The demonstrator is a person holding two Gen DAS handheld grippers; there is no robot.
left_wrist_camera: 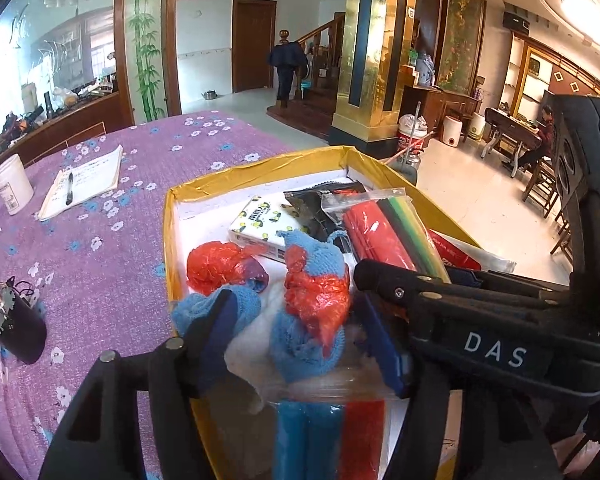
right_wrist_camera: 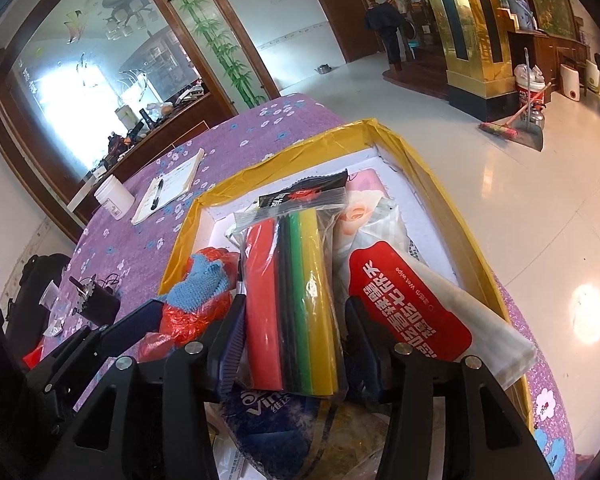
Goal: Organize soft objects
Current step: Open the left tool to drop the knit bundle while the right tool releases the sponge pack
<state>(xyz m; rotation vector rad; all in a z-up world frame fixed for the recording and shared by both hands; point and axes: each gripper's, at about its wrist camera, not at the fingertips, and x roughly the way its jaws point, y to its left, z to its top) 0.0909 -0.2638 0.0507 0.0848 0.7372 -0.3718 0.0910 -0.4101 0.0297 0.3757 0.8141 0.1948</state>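
A yellow-taped box (left_wrist_camera: pixel 260 162) (right_wrist_camera: pixel 284 156) on the purple floral tablecloth holds soft goods. In the left wrist view my left gripper (left_wrist_camera: pixel 300 328) stands open around a blue knit cloth with red plastic (left_wrist_camera: pixel 312 304); a clear bag of blue and red rolls (left_wrist_camera: pixel 328 436) lies just below it. In the right wrist view my right gripper (right_wrist_camera: pixel 292 344) is closed on a clear bag of red, black, green and yellow rolls (right_wrist_camera: pixel 296 300). A red-labelled wet wipe pack (right_wrist_camera: pixel 412 304) lies to its right. A tissue pack (left_wrist_camera: pixel 266 226) lies deeper in the box.
A white jar (left_wrist_camera: pixel 12 188), a notepad with a pen (left_wrist_camera: pixel 84 182) and a dark pouch (left_wrist_camera: pixel 16 328) sit on the cloth left of the box. The table edge and tiled floor lie to the right. A blue tissue pack (right_wrist_camera: pixel 276 412) lies under the right gripper.
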